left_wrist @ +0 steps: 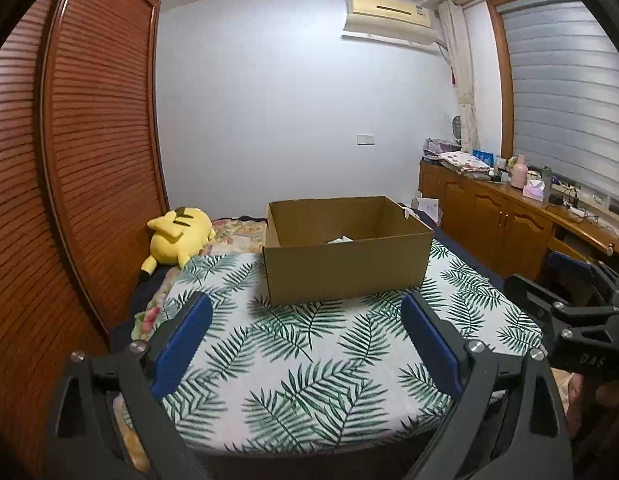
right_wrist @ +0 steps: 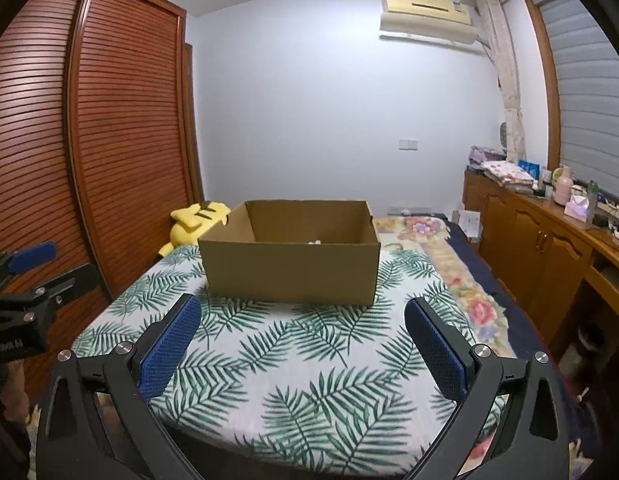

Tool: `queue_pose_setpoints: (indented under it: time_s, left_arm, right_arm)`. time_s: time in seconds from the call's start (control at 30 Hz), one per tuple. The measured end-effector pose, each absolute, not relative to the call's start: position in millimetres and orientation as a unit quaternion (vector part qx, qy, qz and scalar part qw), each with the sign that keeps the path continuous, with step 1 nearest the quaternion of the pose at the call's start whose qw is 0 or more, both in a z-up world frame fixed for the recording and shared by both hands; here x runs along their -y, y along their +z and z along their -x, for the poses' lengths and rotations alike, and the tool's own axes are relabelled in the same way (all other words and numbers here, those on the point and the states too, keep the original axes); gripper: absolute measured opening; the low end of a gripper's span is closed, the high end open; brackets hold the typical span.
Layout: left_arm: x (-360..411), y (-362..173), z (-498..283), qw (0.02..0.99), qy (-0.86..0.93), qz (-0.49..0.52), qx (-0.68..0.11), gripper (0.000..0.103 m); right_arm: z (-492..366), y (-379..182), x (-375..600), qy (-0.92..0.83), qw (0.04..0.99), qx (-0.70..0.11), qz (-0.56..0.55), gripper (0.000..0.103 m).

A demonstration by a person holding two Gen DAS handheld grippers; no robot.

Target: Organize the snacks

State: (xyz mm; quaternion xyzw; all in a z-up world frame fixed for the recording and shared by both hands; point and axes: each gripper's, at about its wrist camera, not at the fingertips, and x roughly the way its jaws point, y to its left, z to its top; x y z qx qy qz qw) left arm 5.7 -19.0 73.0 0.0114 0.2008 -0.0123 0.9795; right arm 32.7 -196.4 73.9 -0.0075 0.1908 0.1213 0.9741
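Observation:
An open brown cardboard box (left_wrist: 345, 268) stands on a leaf-print cloth (left_wrist: 309, 360) spread over the bed. It also shows in the right wrist view (right_wrist: 289, 272). A small white item (left_wrist: 341, 239) peeks above the box's front wall; it also shows in the right wrist view (right_wrist: 315, 242). Most of the box's inside is hidden. My left gripper (left_wrist: 305, 316) is open and empty, held above the cloth in front of the box. My right gripper (right_wrist: 301, 320) is open and empty, likewise in front of the box. Each gripper shows at the edge of the other's view.
A yellow plush toy (left_wrist: 177, 236) lies left of the box by the slatted wooden wardrobe (left_wrist: 89, 160). A wooden cabinet (left_wrist: 501, 216) with bottles and clutter runs along the right wall under the window. A floral bedspread (right_wrist: 461, 280) lies right of the cloth.

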Motion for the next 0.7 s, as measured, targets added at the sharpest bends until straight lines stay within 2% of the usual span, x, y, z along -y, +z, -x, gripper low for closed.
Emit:
queue_pose_setpoints:
  time_s: [0.7]
  left_arm:
    - [7,45,10,0.976,0.008,-0.008,-0.216,0.096]
  right_arm:
    - [0,65,208,0.101,0.978,-0.184,0.002,0.103]
